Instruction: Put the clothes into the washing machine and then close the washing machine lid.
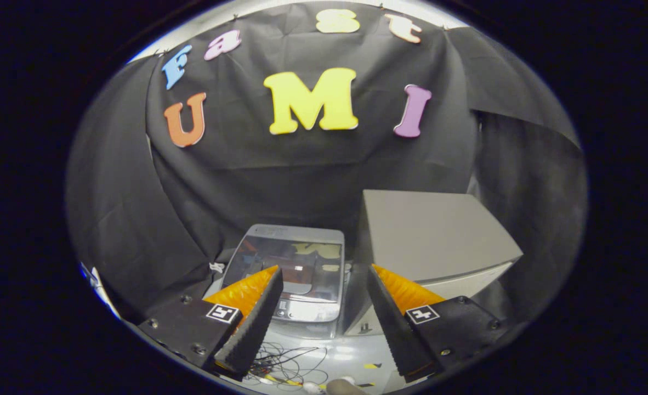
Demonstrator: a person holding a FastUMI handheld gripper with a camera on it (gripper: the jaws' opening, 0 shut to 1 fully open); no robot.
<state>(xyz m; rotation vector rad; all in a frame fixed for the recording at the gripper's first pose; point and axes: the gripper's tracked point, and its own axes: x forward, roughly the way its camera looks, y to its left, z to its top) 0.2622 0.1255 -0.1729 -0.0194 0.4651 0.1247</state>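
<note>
You held the gripper (324,285) released, its fingers spread wide with nothing between them. The washer (296,274) sat just beyond the fingers, its glass lid down, beside a grey box (439,236) on its right. Loose wires (288,362) lay below, between the fingers.

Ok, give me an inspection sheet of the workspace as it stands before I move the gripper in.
Surface: pale tabletop, glossy, below the fingers.
Job's things: small washing machine just ahead of the fingers, clear lid lying down over its top; clothes: nothing seen.
Clutter: grey box beside the machine, off the right finger.
Grippers: gripper open, fingers apart, holding nothing, above the table.
Cables: loose thin wires tangled on the table between the fingers.
Surroundings: black cloth wall behind everything.
</note>
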